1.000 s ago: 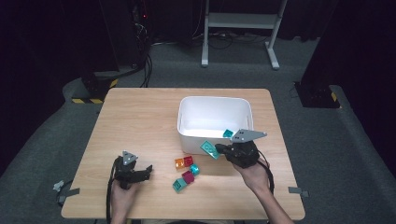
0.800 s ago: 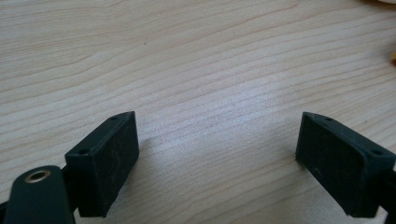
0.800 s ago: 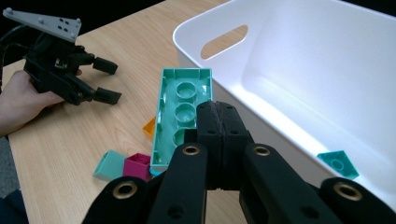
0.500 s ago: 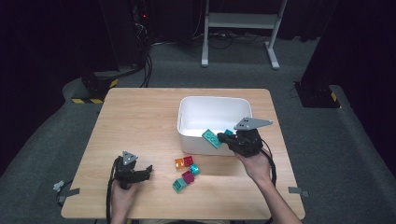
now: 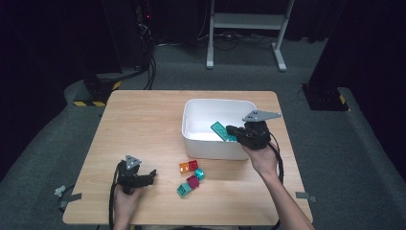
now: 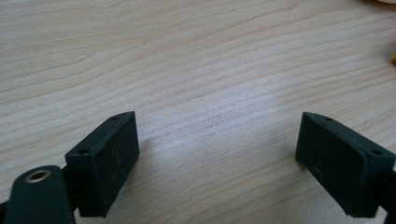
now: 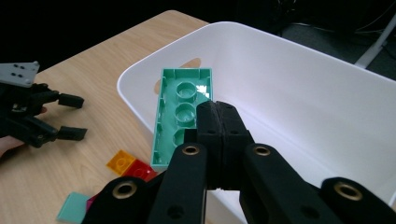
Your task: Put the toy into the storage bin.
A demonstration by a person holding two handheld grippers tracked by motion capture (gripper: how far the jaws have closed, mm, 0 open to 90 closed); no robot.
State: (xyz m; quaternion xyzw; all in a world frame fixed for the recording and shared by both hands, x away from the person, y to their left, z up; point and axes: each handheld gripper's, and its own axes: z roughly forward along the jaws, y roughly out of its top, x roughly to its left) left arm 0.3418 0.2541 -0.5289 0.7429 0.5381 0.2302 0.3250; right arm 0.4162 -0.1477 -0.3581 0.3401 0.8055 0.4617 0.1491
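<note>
My right gripper [image 5: 231, 130] is shut on the edge of a long green brick [image 5: 219, 128], holding it tilted just above the near right part of the white bin [image 5: 210, 101]. In the right gripper view the green brick [image 7: 180, 107] shows its hollow underside over the bin's rim [image 7: 140, 70], with the right gripper's [image 7: 219, 109] jaws pinched together on it. My left gripper [image 5: 152, 175] rests at the table's front left, open. In its own view the left gripper [image 6: 219, 154] has only bare wood between its pads.
Loose bricks lie in front of the bin: orange [image 5: 184, 167], red [image 5: 193, 165], teal [image 5: 199, 173], magenta [image 5: 193, 181] and green [image 5: 183, 189]. The orange brick [image 7: 121, 163] and the left gripper [image 7: 72, 116] also appear in the right gripper view. Dark floor surrounds the table.
My right gripper has risen and moved away from me with the green brick, from in front of the bin's near wall to over the bin. The left gripper has stayed put.
</note>
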